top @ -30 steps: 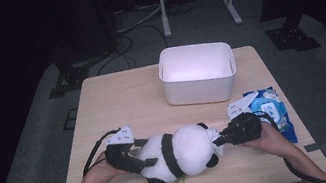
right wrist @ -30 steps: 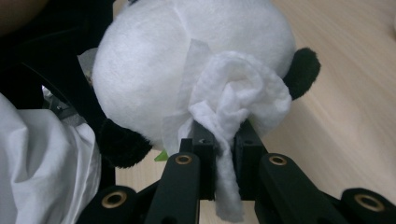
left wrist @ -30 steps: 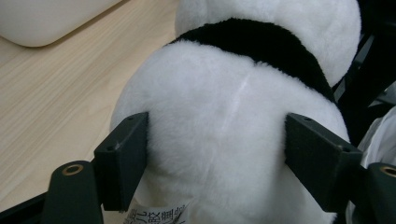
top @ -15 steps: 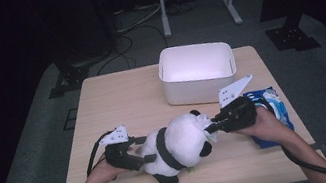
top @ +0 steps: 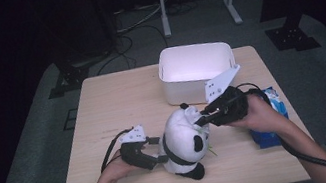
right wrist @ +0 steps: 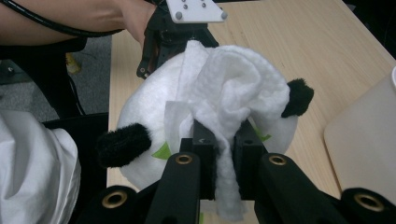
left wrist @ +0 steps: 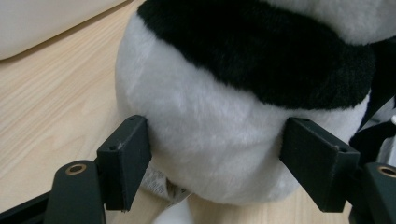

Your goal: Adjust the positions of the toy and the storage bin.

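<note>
Your panda sits near table front edge, bin behind it. L gripper at its left, R gripper w/ wipe at its head; packet far right.

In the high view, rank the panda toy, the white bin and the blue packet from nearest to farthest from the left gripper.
1. panda toy: held between the left gripper jaws.
2. white bin: beyond the panda, at the table's far edge.
3. blue packet: by the right edge, under the person's right hand.
</note>
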Demonstrator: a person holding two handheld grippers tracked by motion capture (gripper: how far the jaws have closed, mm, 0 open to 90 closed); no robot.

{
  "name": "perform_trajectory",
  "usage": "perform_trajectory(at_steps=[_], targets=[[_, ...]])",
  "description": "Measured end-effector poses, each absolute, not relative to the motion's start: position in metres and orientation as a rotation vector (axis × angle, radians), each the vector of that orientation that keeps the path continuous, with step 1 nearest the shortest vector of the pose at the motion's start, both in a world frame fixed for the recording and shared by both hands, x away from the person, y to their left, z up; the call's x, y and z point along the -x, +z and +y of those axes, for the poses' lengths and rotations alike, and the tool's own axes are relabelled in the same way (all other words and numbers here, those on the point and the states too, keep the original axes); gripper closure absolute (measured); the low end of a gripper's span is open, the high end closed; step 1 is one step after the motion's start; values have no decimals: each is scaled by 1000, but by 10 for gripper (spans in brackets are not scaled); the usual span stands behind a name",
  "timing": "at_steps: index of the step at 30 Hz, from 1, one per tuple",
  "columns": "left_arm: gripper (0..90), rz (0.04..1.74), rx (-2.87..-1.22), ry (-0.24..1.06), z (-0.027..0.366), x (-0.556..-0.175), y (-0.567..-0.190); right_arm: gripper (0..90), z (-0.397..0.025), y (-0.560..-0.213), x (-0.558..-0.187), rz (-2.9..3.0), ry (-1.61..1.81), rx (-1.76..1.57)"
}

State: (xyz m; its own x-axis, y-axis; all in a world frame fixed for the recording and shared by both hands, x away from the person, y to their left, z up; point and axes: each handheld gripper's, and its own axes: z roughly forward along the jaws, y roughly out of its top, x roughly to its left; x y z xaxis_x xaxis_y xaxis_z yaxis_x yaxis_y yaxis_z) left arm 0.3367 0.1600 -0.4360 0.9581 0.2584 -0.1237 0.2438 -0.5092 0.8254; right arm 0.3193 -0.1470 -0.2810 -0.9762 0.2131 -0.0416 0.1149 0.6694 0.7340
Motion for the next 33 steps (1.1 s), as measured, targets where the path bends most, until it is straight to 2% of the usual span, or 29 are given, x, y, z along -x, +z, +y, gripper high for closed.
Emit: perform_trajectory(at_steps=[9, 14, 18, 33], targets=[[249, 285, -2185, 86, 158, -329, -417, 817, -136, -280, -323, 2768, 1184, -260], [248, 227, -2129, 92, 154, -325, -399, 816, -129, -277, -325, 2774, 1178, -235], [239, 175, -2208, 160, 148, -320, -386, 816, -120, -274, -325, 2771, 1162, -216], [200, 153, -2222, 173, 162, -312, -359, 816, -114, -277, -329, 2782, 1199, -217]])
